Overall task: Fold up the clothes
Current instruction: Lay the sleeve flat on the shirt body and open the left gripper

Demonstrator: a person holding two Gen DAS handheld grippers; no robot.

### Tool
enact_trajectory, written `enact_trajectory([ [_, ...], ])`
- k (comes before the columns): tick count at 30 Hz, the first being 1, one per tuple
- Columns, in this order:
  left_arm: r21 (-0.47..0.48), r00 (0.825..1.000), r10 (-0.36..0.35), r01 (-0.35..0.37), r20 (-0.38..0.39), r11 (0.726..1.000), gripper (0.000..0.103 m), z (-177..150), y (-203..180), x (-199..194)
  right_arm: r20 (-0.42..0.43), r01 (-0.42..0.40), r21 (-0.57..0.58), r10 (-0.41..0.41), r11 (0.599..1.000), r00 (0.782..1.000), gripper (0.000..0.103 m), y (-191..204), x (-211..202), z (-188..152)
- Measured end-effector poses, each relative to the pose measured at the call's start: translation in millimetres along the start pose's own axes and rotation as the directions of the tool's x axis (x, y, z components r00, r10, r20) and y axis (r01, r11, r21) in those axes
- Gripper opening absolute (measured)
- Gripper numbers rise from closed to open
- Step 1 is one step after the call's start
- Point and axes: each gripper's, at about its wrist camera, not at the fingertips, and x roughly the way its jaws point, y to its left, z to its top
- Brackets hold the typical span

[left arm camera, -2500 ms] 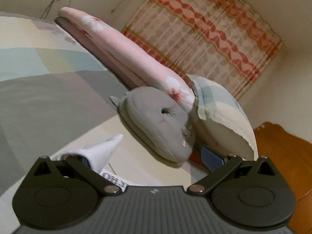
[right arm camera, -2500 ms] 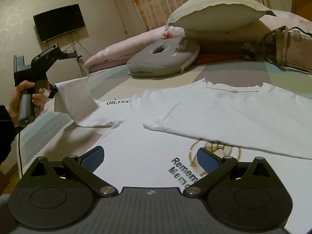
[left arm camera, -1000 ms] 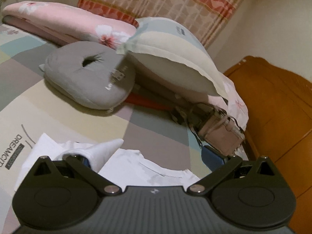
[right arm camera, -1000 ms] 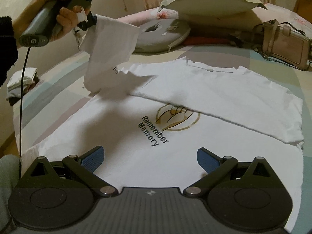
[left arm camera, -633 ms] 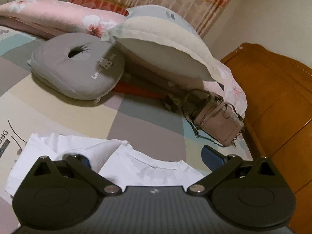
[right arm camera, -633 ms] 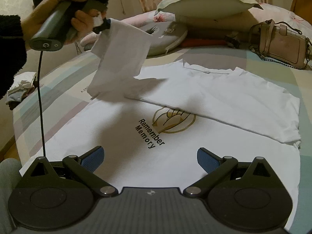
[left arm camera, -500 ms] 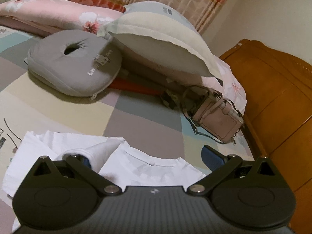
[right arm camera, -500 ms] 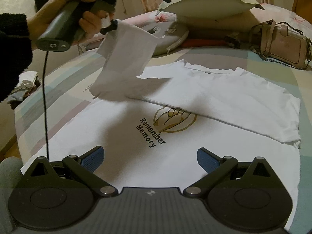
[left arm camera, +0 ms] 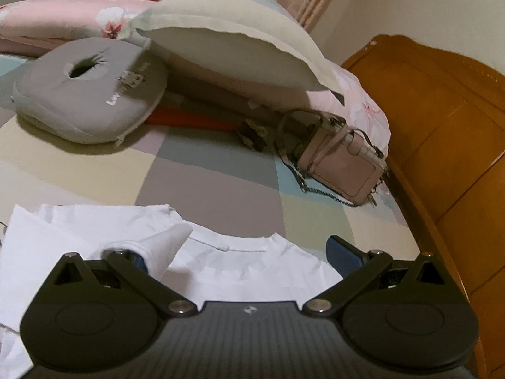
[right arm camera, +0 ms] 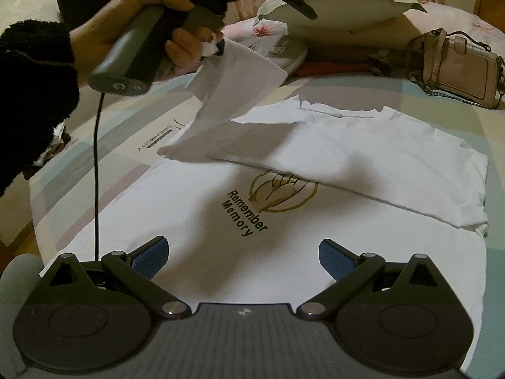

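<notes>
A white T-shirt (right arm camera: 195,221) with a "Remember Memory" print lies on the bed, its upper part folded over (right arm camera: 363,151). In the right wrist view my left gripper (right arm camera: 221,45) is held in a hand above the shirt's left side, with a sleeve (right arm camera: 240,79) hanging from its left pad. In the left wrist view the jaws stand wide apart and the sleeve corner (left arm camera: 164,246) drapes over the left finger, above the collar (left arm camera: 227,246). My right gripper (right arm camera: 243,252) is open and empty, just above the shirt's lower half.
A grey ring cushion (left arm camera: 91,85), a large pillow (left arm camera: 227,41) and a pink quilt (left arm camera: 56,22) lie at the head of the bed. A pink handbag (right arm camera: 460,69) sits at the right, next to the wooden headboard (left arm camera: 448,145). The bedsheet (left arm camera: 205,170) is checked.
My left gripper has carried the sleeve up and rightward over the shirt, toward the collar. My right gripper has stayed almost still, open above the shirt's lower half.
</notes>
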Motion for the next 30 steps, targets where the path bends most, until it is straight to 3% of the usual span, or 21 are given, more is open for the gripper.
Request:
enact_trajectory([
  [14, 0.106, 0.998, 0.002, 0.004, -0.061, 0.994, 0.102, -27.8, -16.8, 28.7, 0.017, 0.002, 0.021, -0.003, 1.000, 1.000, 0.103, -8.1, -5.4, -1.5],
  [21, 0.172, 0.999, -0.009, 0.017, -0.049, 0.985, 0.102, -47.7, -27.4, 42.7, 0.033, 0.012, 0.032, -0.013, 0.999, 0.999, 0.103, -14.1, -12.8, -3.7],
  [24, 0.213, 1.000, -0.008, 0.013, -0.024, 0.977, 0.102, -65.0, -31.3, 49.7, 0.039, 0.020, 0.041, -0.022, 0.999, 0.999, 0.103, -18.9, -16.3, -5.4],
  [30, 0.358, 1.000, -0.018, 0.020, -0.007, 0.933, 0.102, -101.0, -36.3, 58.7, 0.052, 0.041, 0.080, -0.045, 0.996, 0.998, 0.103, -32.4, -19.8, -7.3],
])
